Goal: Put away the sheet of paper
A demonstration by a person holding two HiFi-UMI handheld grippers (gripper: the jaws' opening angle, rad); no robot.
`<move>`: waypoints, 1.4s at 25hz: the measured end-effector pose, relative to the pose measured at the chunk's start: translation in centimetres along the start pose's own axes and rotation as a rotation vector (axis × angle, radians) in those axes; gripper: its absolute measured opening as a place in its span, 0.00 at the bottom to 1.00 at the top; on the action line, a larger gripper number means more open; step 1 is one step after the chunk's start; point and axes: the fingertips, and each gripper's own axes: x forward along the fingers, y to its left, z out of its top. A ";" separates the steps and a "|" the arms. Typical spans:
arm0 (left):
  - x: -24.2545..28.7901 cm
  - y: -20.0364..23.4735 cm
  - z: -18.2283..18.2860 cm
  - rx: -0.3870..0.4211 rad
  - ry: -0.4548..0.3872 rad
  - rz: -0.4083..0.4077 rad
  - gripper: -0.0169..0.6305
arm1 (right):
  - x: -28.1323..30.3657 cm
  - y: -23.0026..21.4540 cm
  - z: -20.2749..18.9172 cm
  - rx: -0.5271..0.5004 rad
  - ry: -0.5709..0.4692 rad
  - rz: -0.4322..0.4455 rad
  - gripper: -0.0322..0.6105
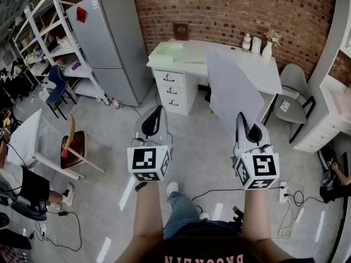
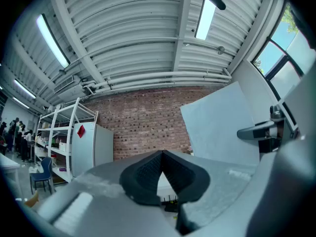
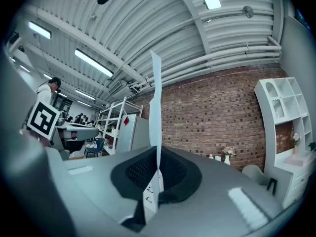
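**Paper-thin and floppy: sheet of paper [image 1: 233, 89] pinched by one edge**

Light and limp is how it should handle. It is likely to bend, flutter or crease, so a flat pinch close to an edge looks the safest hold. It is pale grey-white and plain, with a few small marks near the gripped corner. It stands on edge in the air above the floor, in front of the white desk [image 1: 192, 59]. The right gripper [image 3: 157, 154] is clamped on its lower edge. The left gripper [image 2: 162, 154] has its jaws pressed together on nothing, well apart from the sheet.
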 end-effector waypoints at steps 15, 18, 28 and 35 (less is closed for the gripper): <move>9.4 5.3 -3.8 -0.018 0.016 -0.008 0.03 | 10.5 -0.4 -3.4 -0.010 0.012 0.009 0.05; 13.0 7.1 -4.3 -0.024 0.016 -0.005 0.03 | 14.6 -1.0 -3.5 -0.006 0.020 0.021 0.05; 25.6 14.8 -6.0 -0.042 0.028 -0.022 0.03 | 29.0 -2.4 -4.0 0.015 0.032 0.014 0.05; 32.8 20.2 -8.2 -0.043 0.039 -0.045 0.03 | 37.9 -2.3 -5.3 0.067 0.029 -0.009 0.05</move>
